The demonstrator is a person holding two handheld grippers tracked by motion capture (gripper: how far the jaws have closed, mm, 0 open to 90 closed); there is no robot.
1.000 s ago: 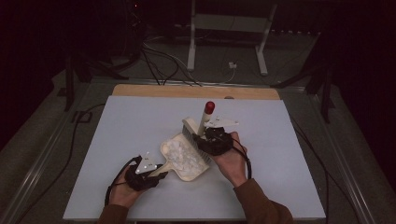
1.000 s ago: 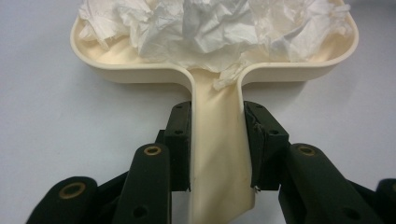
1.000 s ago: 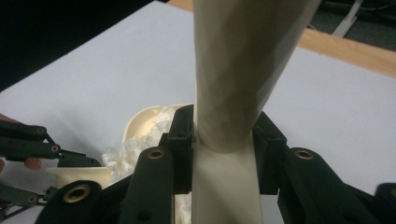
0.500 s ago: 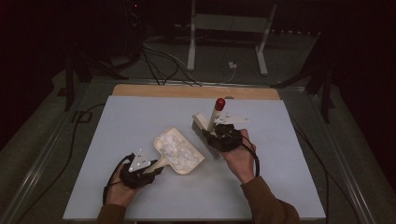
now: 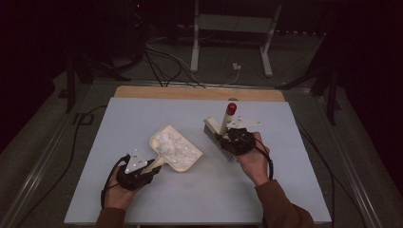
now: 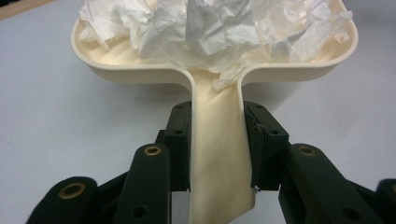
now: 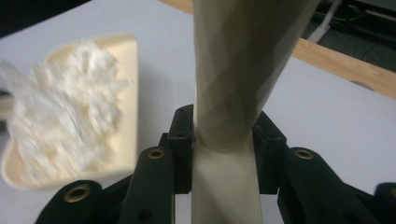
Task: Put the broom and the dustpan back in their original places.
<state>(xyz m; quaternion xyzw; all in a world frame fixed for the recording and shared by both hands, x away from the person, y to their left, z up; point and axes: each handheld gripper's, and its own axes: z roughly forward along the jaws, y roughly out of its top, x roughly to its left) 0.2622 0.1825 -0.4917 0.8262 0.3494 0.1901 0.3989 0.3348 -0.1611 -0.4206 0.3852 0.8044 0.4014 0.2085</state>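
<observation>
On the grey table [image 5: 285,190], my left gripper [image 6: 217,140] clamps the stiff dustpan [image 5: 178,153] handle w/ light, loose paper [image 5: 172,142], right gripper [image 7: 223,140] clamps the brush [image 5: 219,135] handle.

Surface: pale grey-blue table top [image 5: 142,118], wooden strip [image 5: 190,93] along far edge | Resting on it: cream dustpan [image 5: 187,159] with crumpled white paper [image 5: 172,145] | Brush [image 5: 219,137] bristles meet the top, right of dustpan.

glossy plastic dustpan [image 6: 219,154], crumpled paper [image 6: 210,28], seemingly matt tabletop [image 5: 142,114]
</observation>
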